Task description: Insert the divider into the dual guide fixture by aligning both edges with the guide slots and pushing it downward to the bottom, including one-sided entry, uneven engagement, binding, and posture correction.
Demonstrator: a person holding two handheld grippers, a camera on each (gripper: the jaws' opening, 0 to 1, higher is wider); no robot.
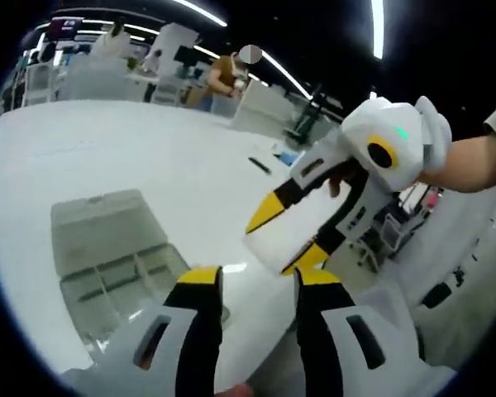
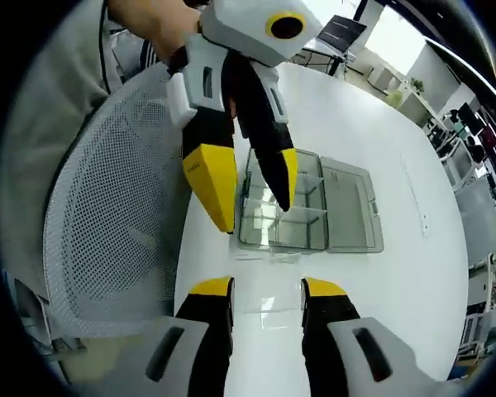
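Observation:
The clear plastic fixture box (image 2: 283,205) lies on the white table (image 2: 380,314) with clear partitions standing inside it and its lid (image 2: 352,207) folded flat to one side. The same fixture box (image 1: 107,252) sits left of my left gripper (image 1: 259,279), which is open with bare table between its jaws. That left gripper (image 2: 246,188) also hangs open just above the box's near end. My right gripper (image 2: 266,288) is held apart from the box, jaws spread. The right gripper (image 1: 291,233) hovers off the table, with a pale patch between its jaws that I cannot make out.
A white mesh chair (image 2: 107,223) stands against the table's edge beside the person's sleeve (image 2: 74,74). A small dark object (image 1: 259,165) lies farther out on the table. Desks, monitors and a person (image 1: 225,76) are in the background.

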